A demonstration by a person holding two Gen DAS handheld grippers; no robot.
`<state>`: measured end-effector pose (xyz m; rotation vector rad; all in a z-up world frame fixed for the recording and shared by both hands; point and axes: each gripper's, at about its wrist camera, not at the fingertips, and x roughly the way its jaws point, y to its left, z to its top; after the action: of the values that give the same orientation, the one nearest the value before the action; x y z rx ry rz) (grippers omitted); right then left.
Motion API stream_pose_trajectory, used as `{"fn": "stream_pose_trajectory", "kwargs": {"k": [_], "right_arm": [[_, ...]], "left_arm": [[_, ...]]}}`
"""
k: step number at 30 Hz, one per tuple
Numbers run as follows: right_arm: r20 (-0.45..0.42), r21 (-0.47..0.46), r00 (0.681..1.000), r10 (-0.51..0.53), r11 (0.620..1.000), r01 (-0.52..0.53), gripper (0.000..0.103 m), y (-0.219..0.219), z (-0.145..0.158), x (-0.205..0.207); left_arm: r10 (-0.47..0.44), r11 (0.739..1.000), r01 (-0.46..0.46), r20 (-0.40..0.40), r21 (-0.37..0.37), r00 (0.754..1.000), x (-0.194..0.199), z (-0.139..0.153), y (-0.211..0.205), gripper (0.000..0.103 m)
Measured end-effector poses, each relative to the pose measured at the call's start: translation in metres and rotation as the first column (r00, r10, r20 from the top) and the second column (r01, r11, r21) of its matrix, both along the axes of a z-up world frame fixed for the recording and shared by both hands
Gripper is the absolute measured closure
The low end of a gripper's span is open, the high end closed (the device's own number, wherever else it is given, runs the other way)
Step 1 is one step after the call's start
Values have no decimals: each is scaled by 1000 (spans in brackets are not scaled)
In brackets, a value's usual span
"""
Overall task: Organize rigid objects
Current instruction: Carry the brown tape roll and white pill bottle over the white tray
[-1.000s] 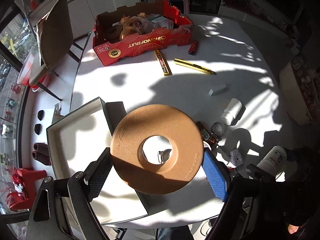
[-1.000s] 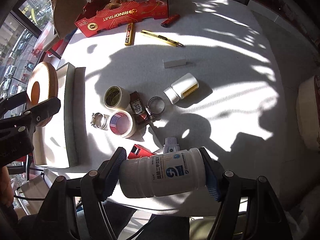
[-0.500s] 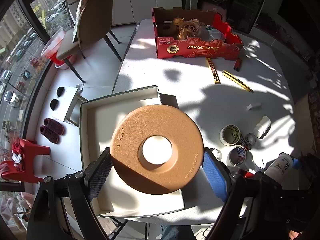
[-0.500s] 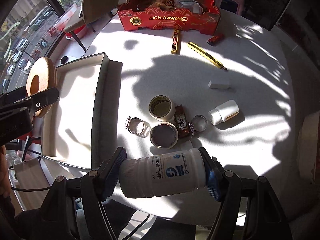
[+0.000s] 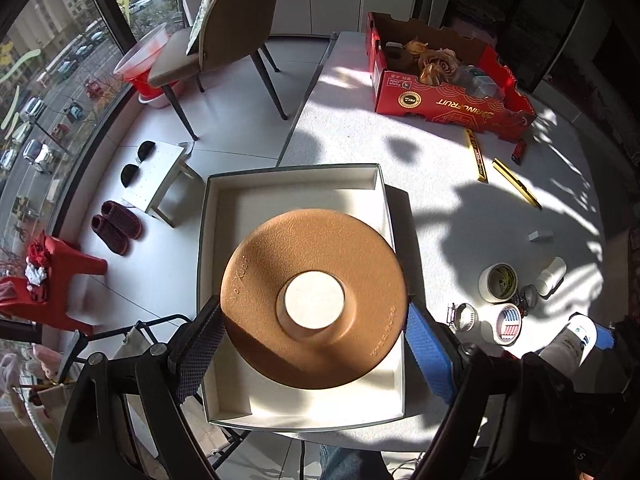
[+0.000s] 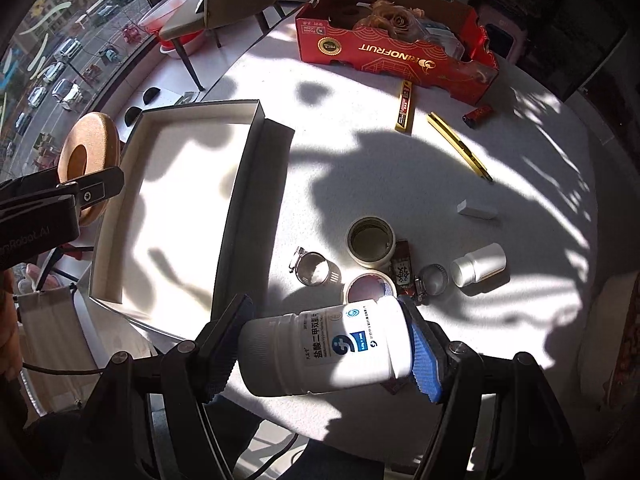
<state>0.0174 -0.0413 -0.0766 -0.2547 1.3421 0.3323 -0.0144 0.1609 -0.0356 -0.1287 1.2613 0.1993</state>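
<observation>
My left gripper pinches the brown ring-shaped disc by its rim, both pads pressed against it, and the disc hangs over the open white box at the table's left edge. Through the disc's hole I see only the pale box floor. My right gripper clamps a white pill bottle lying crosswise between the pads, cap toward the left pad, over the near edge of the white table.

Left to right on the table past the box: a metal hose clamp, two rolls of tape touching each other, a small dark sachet beside them, a second hose clamp, then a smaller white bottle on its side. Farther back lie a small white block, a yellow utility knife, a yellow blade pack and a red lighter, with the red cardboard fruit box behind them all.

The box's right wall stands between the bottle and the box floor — the loose items sit well clear of it.

Only the left view shows the floor beside the table — a chair, a white stool, dark slippers and a red stool. Only the right view shows the disc edge-on, at the box's far left side.
</observation>
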Motion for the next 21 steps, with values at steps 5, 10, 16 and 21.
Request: {"fn": "stream_pose_trajectory", "kwargs": {"k": [5, 10, 16, 21], "right_arm": [[-6, -4, 1000, 26, 1000, -26, 30, 11, -2, 2], [-13, -4, 998, 59, 998, -59, 30, 22, -4, 3], [-21, -4, 996, 86, 996, -87, 30, 33, -7, 4], [-27, 9, 993, 115, 993, -114, 30, 45, -11, 7]], "left_arm": [[17, 1000, -17, -6, 1, 1000, -3, -4, 9, 14], [37, 999, -37, -16, 5, 999, -6, -8, 18, 14], [60, 998, -60, -32, 6, 998, -11, -16, 25, 14], [85, 996, -85, -61, 2, 995, -17, -30, 34, 14]]}}
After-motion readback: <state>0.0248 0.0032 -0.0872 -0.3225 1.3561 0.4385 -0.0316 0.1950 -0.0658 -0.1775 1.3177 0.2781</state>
